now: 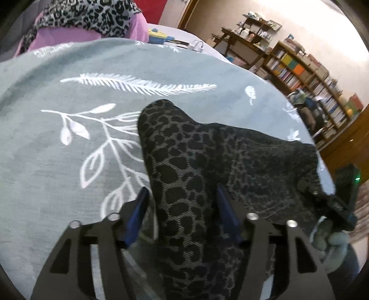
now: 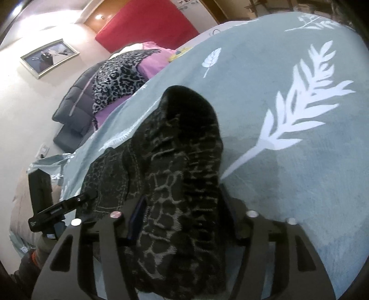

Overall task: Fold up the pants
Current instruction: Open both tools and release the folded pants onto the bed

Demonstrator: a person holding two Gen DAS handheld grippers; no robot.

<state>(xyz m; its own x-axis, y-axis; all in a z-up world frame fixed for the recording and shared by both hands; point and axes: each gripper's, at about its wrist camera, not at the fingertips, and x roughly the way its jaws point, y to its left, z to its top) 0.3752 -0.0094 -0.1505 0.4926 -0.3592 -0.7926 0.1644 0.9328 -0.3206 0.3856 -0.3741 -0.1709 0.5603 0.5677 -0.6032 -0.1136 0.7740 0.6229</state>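
Dark leopard-print pants [image 1: 207, 166] lie on a grey-green bedspread [image 1: 57, 161] with white leaf prints. My left gripper [image 1: 182, 198] is open, its blue fingers [image 1: 140, 205] standing either side of a raised fold of the pants. My right gripper [image 2: 182, 207] is also open around a bunched, lifted part of the pants [image 2: 184, 161]; its right finger is mostly hidden by cloth. The other gripper shows at the right edge of the left wrist view [image 1: 341, 198] and at the left of the right wrist view [image 2: 57, 207].
A pile of pink and leopard-print clothes [image 1: 87, 20] lies at the far end of the bed. Bookshelves [image 1: 306, 76] stand along the wall to the right. A dark quilted duvet [image 2: 76, 108] hangs by the bed's left side, under a framed picture [image 2: 49, 57].
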